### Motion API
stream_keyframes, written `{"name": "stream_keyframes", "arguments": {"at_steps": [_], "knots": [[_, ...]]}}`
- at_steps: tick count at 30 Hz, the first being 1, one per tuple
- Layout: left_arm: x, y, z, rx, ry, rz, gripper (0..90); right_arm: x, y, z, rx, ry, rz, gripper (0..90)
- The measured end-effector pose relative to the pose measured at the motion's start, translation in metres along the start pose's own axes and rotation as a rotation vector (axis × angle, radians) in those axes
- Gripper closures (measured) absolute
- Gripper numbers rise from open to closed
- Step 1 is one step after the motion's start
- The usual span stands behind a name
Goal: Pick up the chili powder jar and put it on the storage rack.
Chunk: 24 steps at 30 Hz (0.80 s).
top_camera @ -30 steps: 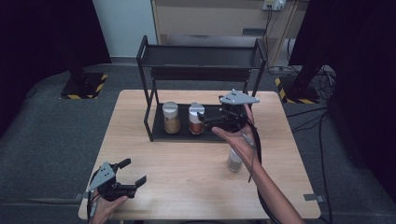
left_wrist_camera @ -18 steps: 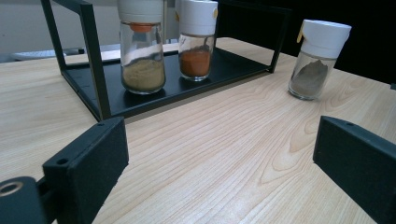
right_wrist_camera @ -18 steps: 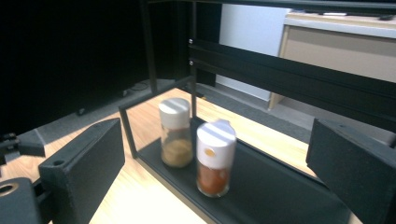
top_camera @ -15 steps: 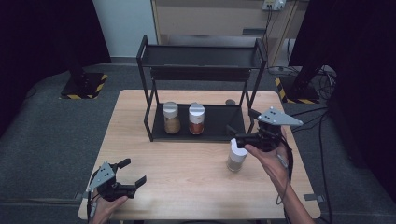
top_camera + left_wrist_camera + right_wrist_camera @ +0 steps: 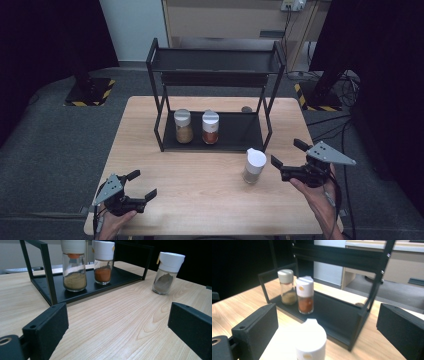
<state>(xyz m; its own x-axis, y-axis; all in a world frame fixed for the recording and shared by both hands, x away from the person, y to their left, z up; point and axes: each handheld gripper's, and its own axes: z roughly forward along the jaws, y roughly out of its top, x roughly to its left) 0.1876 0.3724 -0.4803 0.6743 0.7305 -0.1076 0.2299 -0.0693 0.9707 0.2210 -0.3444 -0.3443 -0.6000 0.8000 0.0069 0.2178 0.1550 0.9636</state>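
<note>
Wooden worktop (image 5: 200, 200), black rack (image 5: 215, 75) at far edge.
Spice jar (image 5: 254, 166), no readable label, stands by rack's front right corner; right gripper (image 5: 285, 159) jaws apart beside it, left gripper (image 5: 141, 185) jaws apart near front left corner.

- My right gripper (image 5: 289, 161) has its jaws spread wide, with bare table (image 5: 200, 200) between it and the grey spice jar (image 5: 254, 166) just beside it.
- Behind that jar, the black rack (image 5: 215, 90) blocks the way; its front right post (image 5: 267, 131) stands near the jar.
- On the lower shelf, the tan jar (image 5: 183, 126) and red jar (image 5: 210, 127) fill the left half; the right half is free.
- My left gripper (image 5: 141, 186) has open wood ahead.
</note>
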Motion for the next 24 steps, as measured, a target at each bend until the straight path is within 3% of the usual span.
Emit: {"name": "stream_keyframes", "arguments": {"at_steps": [14,24], "knots": [[0.000,0.000,0.000,-0.003,-0.001,0.002,2.2,-0.005,-0.065,-0.030,0.013,-0.090,0.052,4.1],[0.000,-0.001,0.000,-0.006,-0.002,0.006,2.1,-0.007,-0.085,-0.032,0.046,-0.104,0.075,4.1]]}}
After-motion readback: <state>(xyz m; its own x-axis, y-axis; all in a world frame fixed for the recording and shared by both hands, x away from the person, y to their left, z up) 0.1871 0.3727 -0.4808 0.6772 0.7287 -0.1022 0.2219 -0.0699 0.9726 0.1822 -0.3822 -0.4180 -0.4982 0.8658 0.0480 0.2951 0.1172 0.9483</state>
